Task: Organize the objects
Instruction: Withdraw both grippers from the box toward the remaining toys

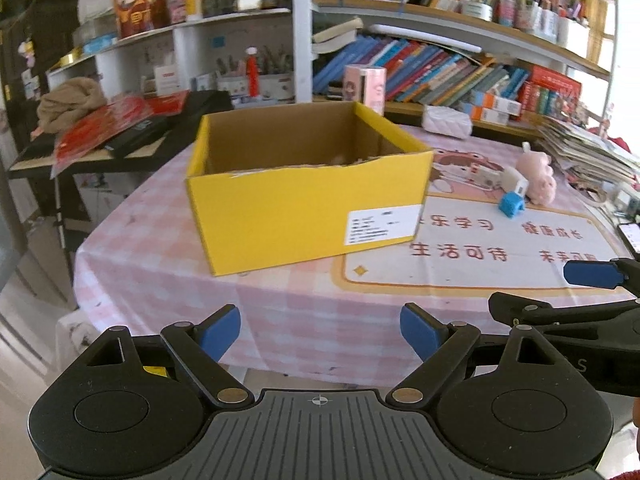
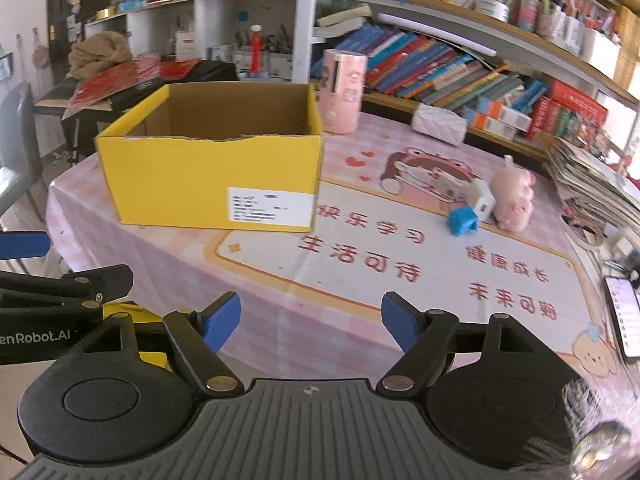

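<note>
An open yellow cardboard box [image 1: 304, 200] [image 2: 212, 176] stands on the pink checked table; something pale lies inside it. To its right lie a pink plush pig [image 1: 538, 178] [image 2: 514, 196], a small blue object [image 1: 511, 205] [image 2: 462, 220] and a white block [image 1: 516, 184] [image 2: 482, 198]. My left gripper [image 1: 320, 332] is open and empty, held above the table's near edge in front of the box. My right gripper [image 2: 311, 322] is open and empty, beside the left one, over the near edge.
A pink cylindrical container [image 2: 344, 90] and a white quilted pouch [image 2: 438, 122] stand behind the box. A stack of papers [image 2: 592, 188] and a phone [image 2: 624, 320] lie at the right. Bookshelves [image 2: 440, 64] line the back. A cluttered side table [image 1: 100, 140] is at left.
</note>
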The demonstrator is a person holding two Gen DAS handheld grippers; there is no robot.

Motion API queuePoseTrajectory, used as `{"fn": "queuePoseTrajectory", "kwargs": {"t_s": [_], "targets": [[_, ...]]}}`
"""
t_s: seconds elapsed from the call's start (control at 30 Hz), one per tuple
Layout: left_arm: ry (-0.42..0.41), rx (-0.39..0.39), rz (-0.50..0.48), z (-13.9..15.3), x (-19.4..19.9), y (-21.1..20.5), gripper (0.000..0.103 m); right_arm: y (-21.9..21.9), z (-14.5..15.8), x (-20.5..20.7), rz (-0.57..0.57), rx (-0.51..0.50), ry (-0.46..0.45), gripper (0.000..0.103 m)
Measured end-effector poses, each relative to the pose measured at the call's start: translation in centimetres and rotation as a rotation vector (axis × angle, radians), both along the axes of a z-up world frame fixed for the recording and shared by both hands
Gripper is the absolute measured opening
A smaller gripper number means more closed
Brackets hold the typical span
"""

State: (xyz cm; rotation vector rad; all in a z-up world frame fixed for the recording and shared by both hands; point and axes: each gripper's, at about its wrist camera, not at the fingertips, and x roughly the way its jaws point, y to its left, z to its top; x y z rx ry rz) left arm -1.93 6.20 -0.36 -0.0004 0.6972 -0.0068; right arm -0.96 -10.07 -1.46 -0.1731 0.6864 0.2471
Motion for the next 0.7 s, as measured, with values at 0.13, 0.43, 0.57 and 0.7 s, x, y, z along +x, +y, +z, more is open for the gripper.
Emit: {"fn": "queuePoseTrajectory", "kwargs": {"t_s": [0.13, 0.43, 0.57, 0.7], "targets": [[-0.004, -0.006, -0.050, 0.0, 0.7, -1.5, 0.089, -1.6, 0.2, 0.0, -0.047, -0.006, -0.005, 0.078], [0.000, -0.005, -0.185, -0.2, 3.0, -6.3, 0.089, -6.7, -0.1, 0.7, -0.199, -0.006, 0.004, 0.078], [0.006, -0.006, -0.218, -0.3, 4.4, -8.5, 0.089, -9.0, -0.2, 1.4, -0.247, -0.004, 0.011, 0.078], [0.009, 0.011, -0.235, -0.3, 5.9, -10.7, 0.089, -11.1, -0.3, 2.8, -0.278, 0.007, 0.023, 0.078]]}}
